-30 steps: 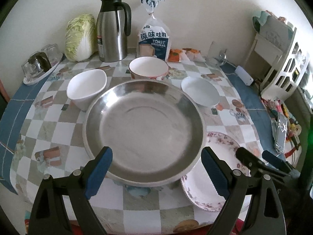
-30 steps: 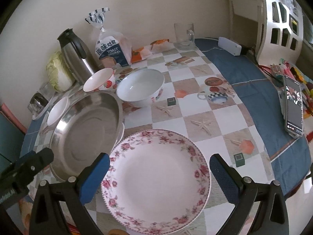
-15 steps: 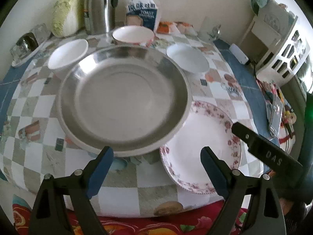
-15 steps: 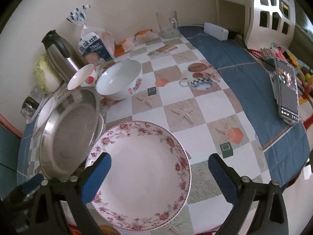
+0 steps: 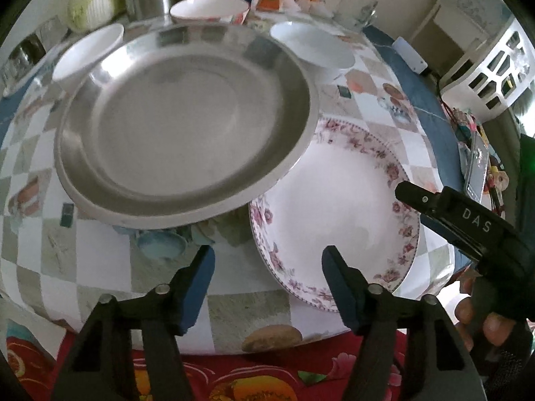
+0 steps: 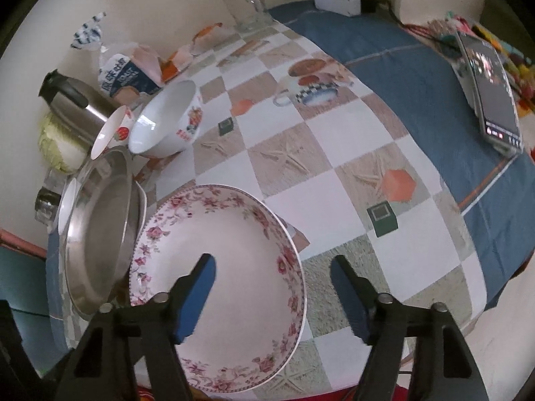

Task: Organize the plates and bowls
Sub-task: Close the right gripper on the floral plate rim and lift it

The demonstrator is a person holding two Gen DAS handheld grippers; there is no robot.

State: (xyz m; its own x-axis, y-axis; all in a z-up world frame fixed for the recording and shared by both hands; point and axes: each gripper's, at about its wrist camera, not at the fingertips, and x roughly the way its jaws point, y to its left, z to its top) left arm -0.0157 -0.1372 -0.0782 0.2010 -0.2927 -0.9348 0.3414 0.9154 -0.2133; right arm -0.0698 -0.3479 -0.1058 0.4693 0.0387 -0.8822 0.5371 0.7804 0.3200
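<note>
A floral-rimmed plate (image 5: 334, 207) lies near the table's front edge, partly tucked under a large steel dish (image 5: 187, 123). The dish rests on a white plate (image 5: 83, 202). My left gripper (image 5: 267, 267) hangs over the floral plate's near-left rim, its jaws closing and its pads touching nothing. In the right wrist view my right gripper (image 6: 272, 277) straddles the right rim of the floral plate (image 6: 227, 250). Its jaws are also closing and its pads stand clear of the rim. Beside it are the steel dish (image 6: 100, 234) and a printed white bowl (image 6: 167, 120).
Three more bowls (image 5: 88, 51) (image 5: 209, 8) (image 5: 311, 46) ring the dish. A thermos (image 6: 73, 107), a cabbage (image 6: 60, 147), a toast bag (image 6: 130, 77) and a glass mug (image 6: 247, 10) line the wall. A phone (image 6: 495, 97) lies on the blue cloth. A white rack (image 5: 495, 63) stands at the right.
Both grippers have sunk toward the table's front edge and tipped more steeply down. Their jaws have narrowed. The plates fill more of each view.
</note>
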